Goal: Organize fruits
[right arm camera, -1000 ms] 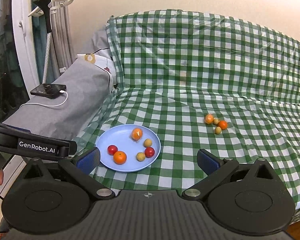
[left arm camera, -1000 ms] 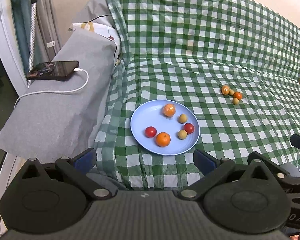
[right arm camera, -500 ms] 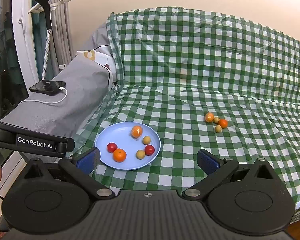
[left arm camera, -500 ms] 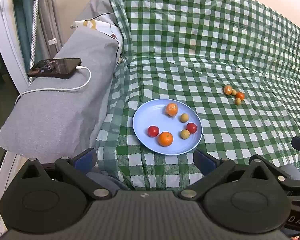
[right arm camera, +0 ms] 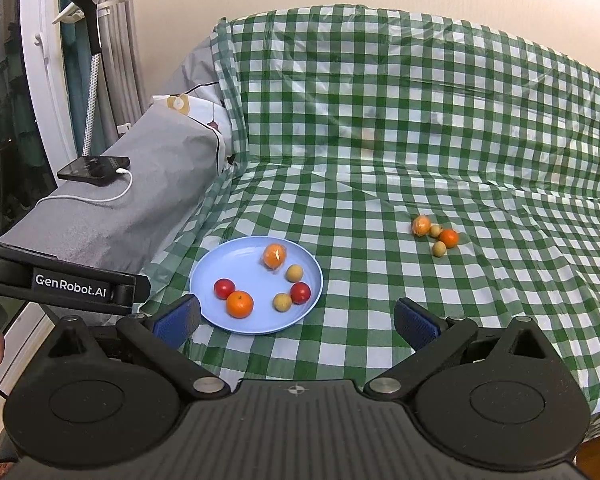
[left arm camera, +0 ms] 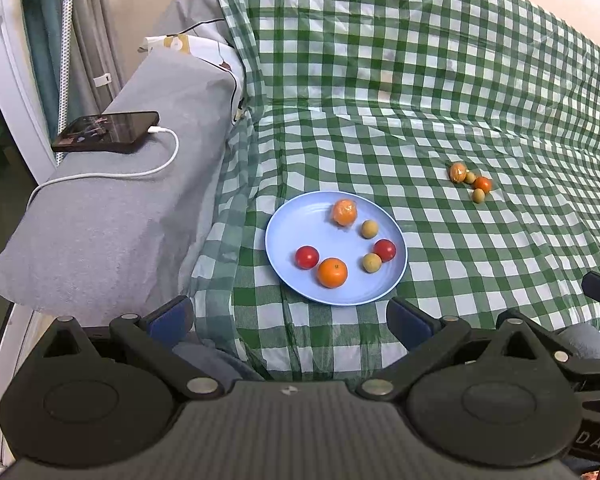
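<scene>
Round pale-blue plastic plate (left arm camera: pixel 284 236) lying flat on green-and-white checked plastic cloth (left arm camera: pixel 380 120), near the cloth's front left edge. On the plate, six fruits: orange mandarin wrapped in clear film (left arm camera: pixel 344 212) at the far side, bare glossy orange mandarin (left arm camera: pixel 332 273) at the near side, two shiny red cherry tomatoes (left arm camera: pixel 307 257) and (left arm camera: pixel 384 250), two dull yellow-green round fruits (left arm camera: pixel 369 229) and (left arm camera: pixel 371 262). Near-side yellow-green fruit touching the right-hand tomato; the rest apart.

Well to the right of the plate, directly on the cloth, a tight cluster of four loose fruits (right arm camera: pixel 434 235): film-wrapped orange one (right arm camera: pixel 421 225) at the left, small orange-red one (right arm camera: pixel 448 238) at the right, two small yellow-green ones (right arm camera: pixel 435 231) and (right arm camera: pixel 439 248) between and in front, all touching or just beside each other.

Left gripper (left arm camera: pixel 288 316) held above the cloth's front edge, blue-padded fingers (left arm camera: pixel 170 316) spread wide apart, nothing between them. Right gripper (right arm camera: pixel 296 320) likewise spread wide and empty, blue pads (right arm camera: pixel 414 322) framing the near rim of the plate.

Off to the left, grey fabric-covered armrest (left arm camera: pixel 112 216) carrying a black smartphone (left arm camera: pixel 106 131) plugged into a white charging cable (left arm camera: pixel 112 174).
</scene>
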{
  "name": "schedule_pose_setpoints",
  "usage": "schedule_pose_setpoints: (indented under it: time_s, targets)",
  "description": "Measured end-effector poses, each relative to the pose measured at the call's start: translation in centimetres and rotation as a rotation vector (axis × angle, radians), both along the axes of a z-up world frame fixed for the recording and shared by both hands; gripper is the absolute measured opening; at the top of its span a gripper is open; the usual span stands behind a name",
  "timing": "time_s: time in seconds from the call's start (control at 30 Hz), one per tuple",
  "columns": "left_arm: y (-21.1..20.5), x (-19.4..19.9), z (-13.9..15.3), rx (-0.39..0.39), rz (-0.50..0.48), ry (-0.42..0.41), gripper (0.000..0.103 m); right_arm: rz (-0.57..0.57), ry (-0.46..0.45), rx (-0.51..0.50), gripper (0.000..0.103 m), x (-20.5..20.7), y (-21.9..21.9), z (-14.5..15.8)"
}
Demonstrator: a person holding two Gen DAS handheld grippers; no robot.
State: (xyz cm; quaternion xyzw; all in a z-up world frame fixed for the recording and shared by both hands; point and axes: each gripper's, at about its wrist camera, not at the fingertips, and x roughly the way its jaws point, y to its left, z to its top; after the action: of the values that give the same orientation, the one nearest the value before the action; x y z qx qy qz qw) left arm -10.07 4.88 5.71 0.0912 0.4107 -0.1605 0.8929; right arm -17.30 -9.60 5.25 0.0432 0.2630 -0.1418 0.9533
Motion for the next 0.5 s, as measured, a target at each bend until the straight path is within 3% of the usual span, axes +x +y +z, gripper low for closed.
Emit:
schedule_pose_setpoints:
  time_s: [0.5]
  targets:
    - [-1.4,1.3,-1.3,0.041,0.001,0.049,0.103,-0.005,0.036,0.063,0.102,1.1,-1.7,-1.4]
